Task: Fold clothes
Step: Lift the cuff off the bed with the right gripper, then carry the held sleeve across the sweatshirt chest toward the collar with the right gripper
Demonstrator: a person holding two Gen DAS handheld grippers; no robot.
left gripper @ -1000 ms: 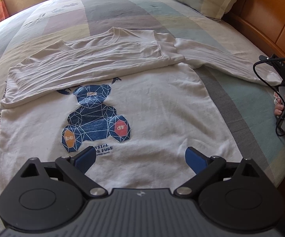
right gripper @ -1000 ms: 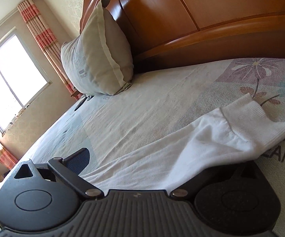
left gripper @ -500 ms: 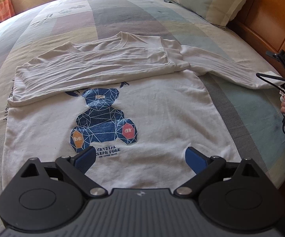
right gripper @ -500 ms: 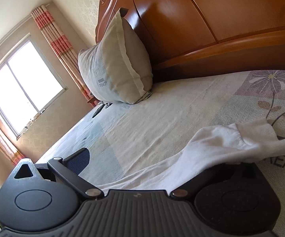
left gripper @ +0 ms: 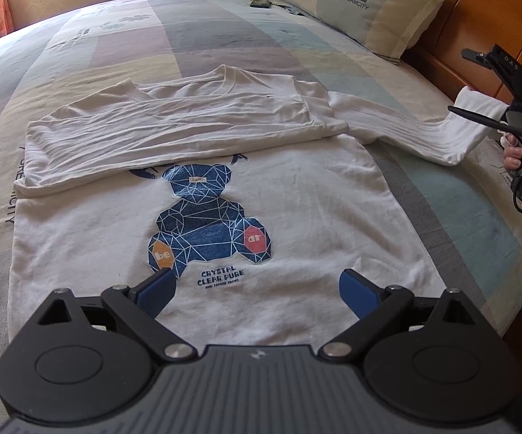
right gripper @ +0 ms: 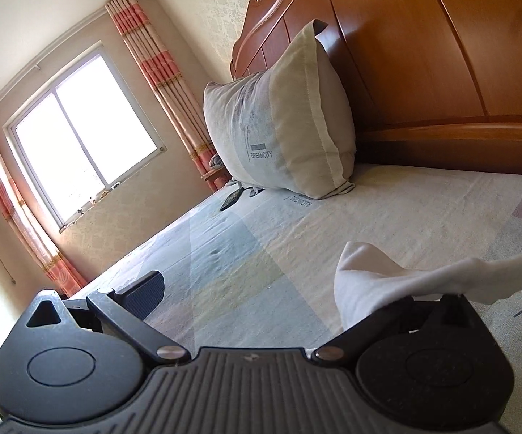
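A white long-sleeved shirt (left gripper: 315, 217) with a blue bear print lies face up on the bed. One sleeve (left gripper: 170, 133) is folded across the chest. The other sleeve (left gripper: 405, 126) stretches to the right, and its cuff (left gripper: 478, 108) is raised off the bed. My left gripper (left gripper: 257, 285) hovers open above the shirt's hem, holding nothing. In the right wrist view my right gripper (right gripper: 257, 289) stands wide open; the cuff (right gripper: 405, 278) drapes over its right finger and hides it. A hand (left gripper: 514, 152) holds that gripper (left gripper: 510, 79) at the right edge.
The bed (left gripper: 188, 36) has a pastel patchwork sheet. A pillow (left gripper: 362, 3) leans on the wooden headboard (right gripper: 441, 54), with a dark remote (right gripper: 231, 199) beside it. A window (right gripper: 80, 126) and striped curtains (right gripper: 152, 54) are beyond the bed.
The right gripper has risen and tilted, lifting the sleeve cuff off the sheet. The left gripper's view has shifted slightly, so the shirt sits lower in it; its fingers stay open.
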